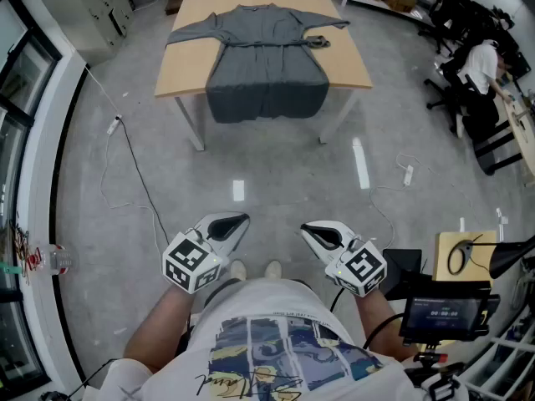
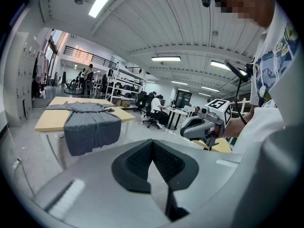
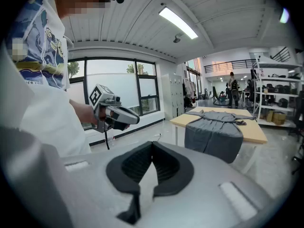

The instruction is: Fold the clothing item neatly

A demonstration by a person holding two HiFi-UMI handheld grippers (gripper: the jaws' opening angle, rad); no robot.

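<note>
A grey dress-like garment (image 1: 264,57) lies spread flat on a wooden table (image 1: 188,61) far ahead, sleeves out to both sides, its hem hanging over the near edge. The same garment (image 2: 90,122) shows at the left of the left gripper view and as the garment (image 3: 214,129) at the right of the right gripper view. My left gripper (image 1: 238,221) and right gripper (image 1: 311,231) are held close to my body, well short of the table, angled toward each other. Both are shut with nothing between the jaws.
Bare concrete floor lies between me and the table. A cable with a power strip (image 1: 114,124) trails at the left, another power strip (image 1: 409,175) at the right. A stand with a screen (image 1: 443,314) sits at my right. Seated people (image 1: 481,69) work at desks far right.
</note>
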